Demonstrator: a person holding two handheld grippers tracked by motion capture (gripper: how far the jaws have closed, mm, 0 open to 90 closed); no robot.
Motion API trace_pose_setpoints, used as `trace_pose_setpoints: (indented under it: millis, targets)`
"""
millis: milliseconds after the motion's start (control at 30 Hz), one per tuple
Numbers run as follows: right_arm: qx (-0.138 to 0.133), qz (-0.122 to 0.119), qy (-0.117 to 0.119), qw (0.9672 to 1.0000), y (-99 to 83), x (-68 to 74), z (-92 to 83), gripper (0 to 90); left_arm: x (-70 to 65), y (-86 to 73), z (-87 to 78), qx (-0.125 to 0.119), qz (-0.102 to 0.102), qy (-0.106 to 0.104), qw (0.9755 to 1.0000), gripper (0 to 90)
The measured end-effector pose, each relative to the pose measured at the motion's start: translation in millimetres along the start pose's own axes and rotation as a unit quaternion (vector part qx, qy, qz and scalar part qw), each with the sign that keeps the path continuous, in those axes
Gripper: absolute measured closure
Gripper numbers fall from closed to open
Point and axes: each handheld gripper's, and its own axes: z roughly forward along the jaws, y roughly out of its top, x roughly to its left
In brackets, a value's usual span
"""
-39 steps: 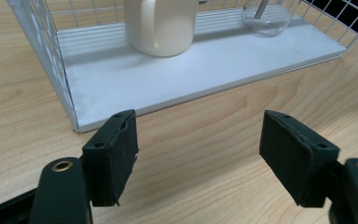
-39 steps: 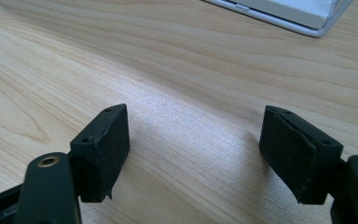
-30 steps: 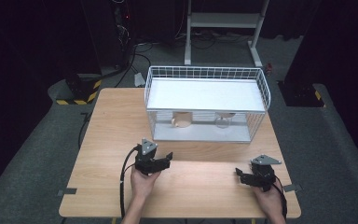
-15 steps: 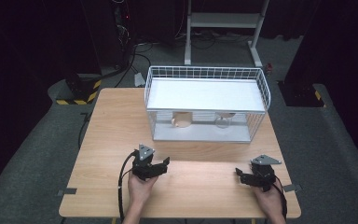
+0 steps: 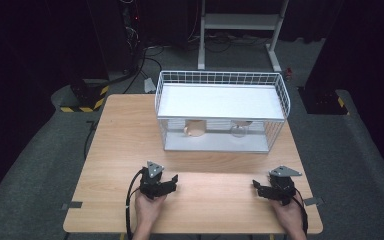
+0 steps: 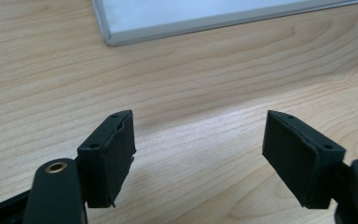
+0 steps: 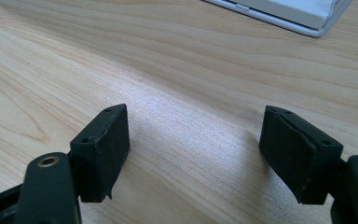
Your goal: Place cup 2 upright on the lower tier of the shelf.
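Observation:
My left gripper [image 5: 172,181] rests low over the wooden table [image 5: 120,135] near its front edge, held by a hand; in the left gripper view my left gripper [image 6: 198,140] stands open with bare wood between the pads. My right gripper [image 5: 258,186] sits at the front right, jaws pointing left; in the right gripper view my right gripper [image 7: 193,140] is open and empty too. A white wire rack [image 5: 221,100] stands at the back of the table. Under its shelf are a tan cup [image 5: 195,128] and a clear glass [image 5: 238,129].
The rack's grey base corner [image 6: 121,32] lies ahead of the left jaws, and its corner [image 7: 307,21] shows far ahead of the right jaws. Dark floor, cables and a white stand [image 5: 240,30] lie beyond the table. Bare wood stretches between the two grippers.
The left gripper has sunk toward the table and drawn a little closer to the front edge. The right gripper has kept still.

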Motion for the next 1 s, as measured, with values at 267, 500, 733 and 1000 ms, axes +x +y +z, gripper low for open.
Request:
trace_pose_setpoints:
  millis: [267,500,733,1000]
  targets:
    - [0.0,0.0,0.0,1.0,0.0,0.0,0.0,24.5,2.6,-7.9,4.7,0.011,-0.004,0.016,0.9998,25.8]
    - [0.0,0.0,0.0,1.0,0.0,0.0,0.0,24.5,4.6,-9.7,7.6,0.016,-0.001,0.031,0.9994,25.8]
    - [0.0,0.0,0.0,1.0,-0.1,0.0,0.0,24.4,4.5,-9.3,8.5,0.023,0.007,0.048,0.9985,24.0]
    - [0.001,0.004,-0.001,1.0,0.1,0.2,-0.1,24.4,4.7,-9.3,8.9,0.023,0.005,0.046,0.9987,22.5]
